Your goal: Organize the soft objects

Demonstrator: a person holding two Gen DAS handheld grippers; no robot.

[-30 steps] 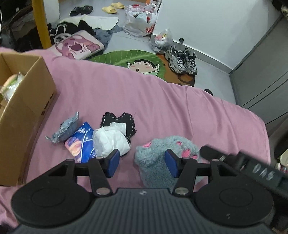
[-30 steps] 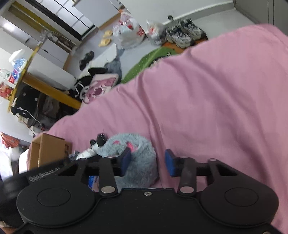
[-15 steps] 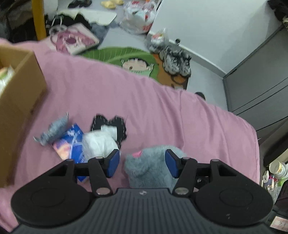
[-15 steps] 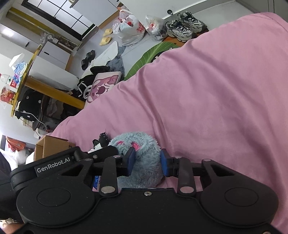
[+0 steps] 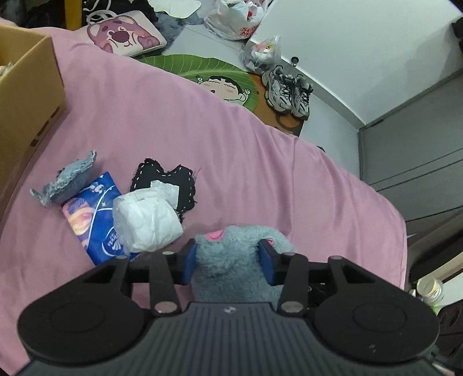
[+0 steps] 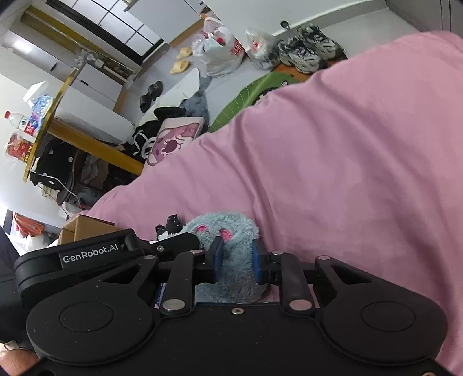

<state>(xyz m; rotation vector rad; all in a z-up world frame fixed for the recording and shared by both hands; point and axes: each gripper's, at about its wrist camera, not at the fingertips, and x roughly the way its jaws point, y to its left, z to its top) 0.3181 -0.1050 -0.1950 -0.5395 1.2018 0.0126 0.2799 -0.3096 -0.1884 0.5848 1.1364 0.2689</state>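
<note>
Clamping from both sides, the two claws meet on one grey-blue plush toy (image 5: pixel 231 260) that lies on the pink bedsheet (image 5: pixel 202 130) at the near edge of the bed. The right gripper (image 6: pixel 236 260) has its blue pads pressed into the fur, jaws drawn close together on the toy's body, just below its pink spots. The left gripper (image 5: pixel 228 260) straddles the same toy with its jaws closing, the fur filling the gap and touching both pads. In the right wrist view the left gripper's black body shows just to the left, marked with white lettering. Just beside the toy, toward the left of the left wrist view, lies a white crumpled bundle (image 5: pixel 146 219), resting partly on a blue printed packet (image 5: pixel 89 219) and partly on a black stitched fabric piece (image 5: pixel 165 179). A scrap of denim (image 5: pixel 66 182) lies against the packet's far end. Farther left, a cardboard box (image 5: pixel 29 95) stands on the sheet. Beyond the bed's edge, on the floor, are a green leaf-shaped mat (image 5: pixel 202 66), a pink cartoon cushion (image 5: pixel 124 34), a pair of grey sneakers (image 5: pixel 289 92) and filled plastic bags (image 5: pixel 234 20).
</note>
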